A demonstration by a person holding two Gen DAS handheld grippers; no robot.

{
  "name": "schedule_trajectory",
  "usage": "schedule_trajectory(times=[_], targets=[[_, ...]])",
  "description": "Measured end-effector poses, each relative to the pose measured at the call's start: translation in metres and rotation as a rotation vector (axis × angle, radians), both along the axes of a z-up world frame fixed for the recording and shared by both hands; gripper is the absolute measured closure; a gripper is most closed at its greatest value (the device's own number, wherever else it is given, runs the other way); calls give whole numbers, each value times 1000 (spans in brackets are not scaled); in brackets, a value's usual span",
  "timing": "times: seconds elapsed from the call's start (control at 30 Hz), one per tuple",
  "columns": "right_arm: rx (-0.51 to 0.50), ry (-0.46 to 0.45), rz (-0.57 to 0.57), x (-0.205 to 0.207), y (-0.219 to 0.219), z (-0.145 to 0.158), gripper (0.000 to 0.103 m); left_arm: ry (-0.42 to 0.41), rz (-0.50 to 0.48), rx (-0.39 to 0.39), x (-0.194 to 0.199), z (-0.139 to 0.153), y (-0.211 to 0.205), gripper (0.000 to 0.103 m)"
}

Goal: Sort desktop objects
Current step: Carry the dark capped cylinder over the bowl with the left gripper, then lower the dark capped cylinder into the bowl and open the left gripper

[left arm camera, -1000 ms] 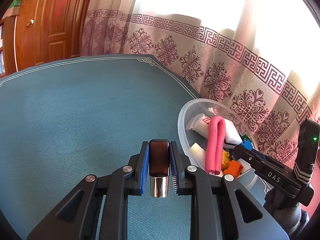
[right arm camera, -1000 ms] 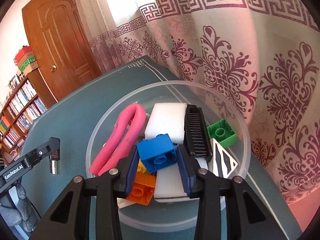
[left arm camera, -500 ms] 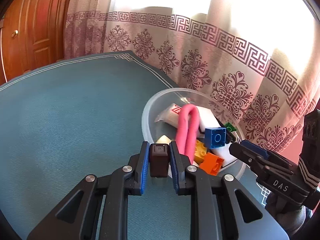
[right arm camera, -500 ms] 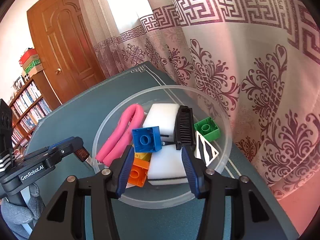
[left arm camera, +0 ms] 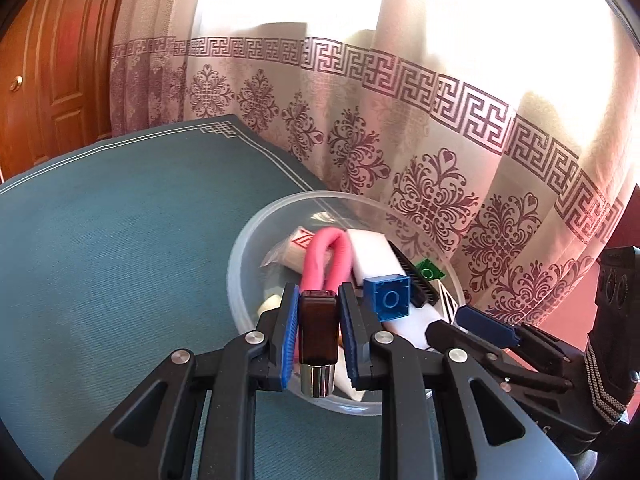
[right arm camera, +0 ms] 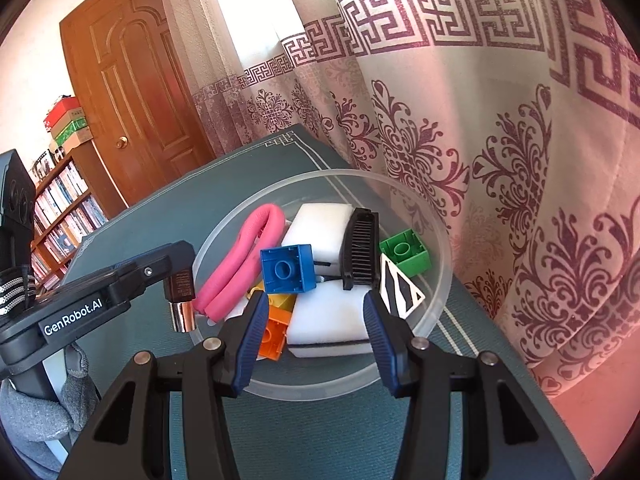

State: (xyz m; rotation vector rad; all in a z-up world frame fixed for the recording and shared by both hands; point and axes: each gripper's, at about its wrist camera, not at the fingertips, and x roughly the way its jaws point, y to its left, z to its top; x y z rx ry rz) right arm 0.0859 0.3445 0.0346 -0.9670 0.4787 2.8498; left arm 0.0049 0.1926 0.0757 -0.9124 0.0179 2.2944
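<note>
Fingers of the left gripper point(left arm camera: 319, 334) pinch the small brown bottle point(left arm camera: 318, 330) at lower centre, over the clear bowl's point(left arm camera: 240, 248) near rim, right gripper point(right arm camera: 312, 328) spread empty; let go early and it probably bounces off onto the table.

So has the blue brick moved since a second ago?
Yes. The blue brick, then clamped in the right gripper, now lies in the clear bowl on the pile; the open gripper has backed off.

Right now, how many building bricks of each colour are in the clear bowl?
Blue brick: 1
Green brick: 1
Orange brick: 1
Yellow brick: 1
Total: 4 in the clear bowl.
</note>
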Motion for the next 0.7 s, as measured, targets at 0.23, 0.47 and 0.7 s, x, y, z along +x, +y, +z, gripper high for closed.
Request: schedule_trajectory(times=[0.23,0.47,0.7], targets=[[-6,-3,-5,1,1,-1,49,-5,-32,-8,-1,-4,16,81],[-14,-14,-16,1,4,-4,49,-15,-63,-14,-6,-10,26,81],[-19,-18,-23,1,8,-6,49,-39,-71,-24,-9,-17,32,81]])
